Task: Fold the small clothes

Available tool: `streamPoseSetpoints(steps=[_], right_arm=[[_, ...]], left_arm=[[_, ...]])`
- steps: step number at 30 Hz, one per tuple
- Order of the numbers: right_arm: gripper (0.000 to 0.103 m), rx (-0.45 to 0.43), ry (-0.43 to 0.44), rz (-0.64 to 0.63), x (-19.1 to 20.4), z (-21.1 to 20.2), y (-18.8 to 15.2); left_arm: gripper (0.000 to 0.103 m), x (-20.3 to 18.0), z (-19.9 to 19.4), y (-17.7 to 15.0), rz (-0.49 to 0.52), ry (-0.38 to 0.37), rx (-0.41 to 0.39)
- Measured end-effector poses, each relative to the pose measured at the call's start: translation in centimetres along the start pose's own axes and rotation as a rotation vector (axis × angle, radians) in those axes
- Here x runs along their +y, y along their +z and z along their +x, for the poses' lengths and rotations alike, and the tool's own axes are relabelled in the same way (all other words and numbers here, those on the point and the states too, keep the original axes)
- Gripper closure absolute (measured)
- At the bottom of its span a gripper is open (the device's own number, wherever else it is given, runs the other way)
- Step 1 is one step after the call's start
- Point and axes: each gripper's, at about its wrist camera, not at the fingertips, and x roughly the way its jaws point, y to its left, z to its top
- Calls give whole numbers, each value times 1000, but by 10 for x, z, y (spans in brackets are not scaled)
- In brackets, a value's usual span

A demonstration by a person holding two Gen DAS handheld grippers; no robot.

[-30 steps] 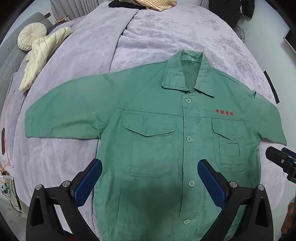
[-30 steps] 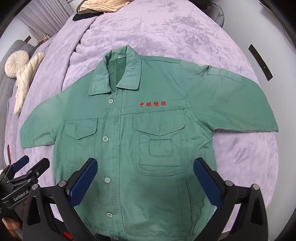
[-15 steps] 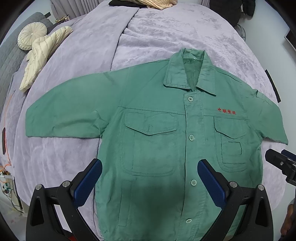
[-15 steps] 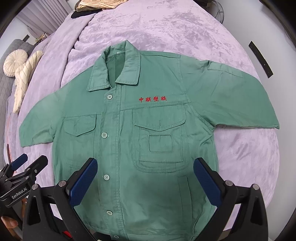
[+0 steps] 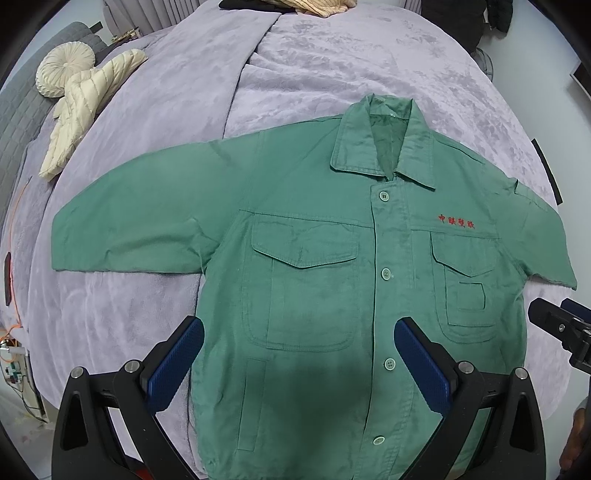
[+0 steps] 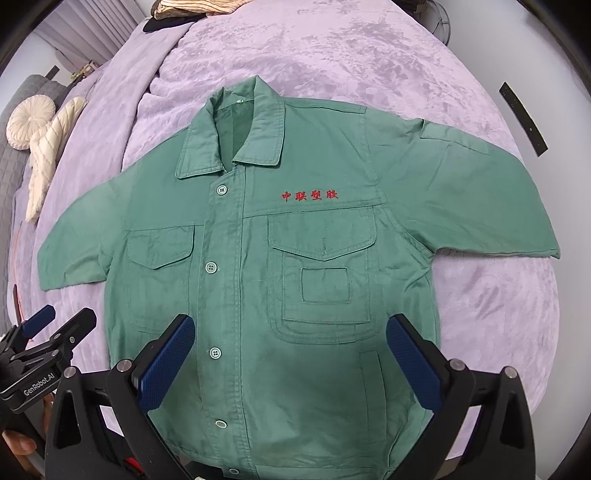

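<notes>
A green short-sleeved work shirt (image 5: 314, 258) (image 6: 295, 258) lies flat and buttoned on the bed, collar away from me, both sleeves spread, red embroidered characters above one chest pocket. My left gripper (image 5: 299, 350) hovers open over the lower left front of the shirt, nothing between its blue pads. Over the lower right front my right gripper (image 6: 290, 350) is open and empty as well. Each gripper also shows at the edge of the other's view: the right gripper (image 5: 557, 332) and the left gripper (image 6: 40, 347).
A lilac bedspread (image 5: 332, 74) covers the bed. A cream round cushion (image 5: 66, 68) and a cream quilted garment (image 5: 85, 110) lie at the far left. Folded striped and black clothes (image 6: 192, 11) sit at the head. The bed's edges drop off left and right.
Both grippers have drifted slightly, so the shirt sits a little differently in each view. The shirt itself has not moved, and both stay open.
</notes>
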Motion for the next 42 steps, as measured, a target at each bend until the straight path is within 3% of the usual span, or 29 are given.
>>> streamPoseSetpoints(steps=[42], right_arm=[[0,10,-5,-3,6,1,1]], left_arm=[[0,8,4,-1,-16,2,8]])
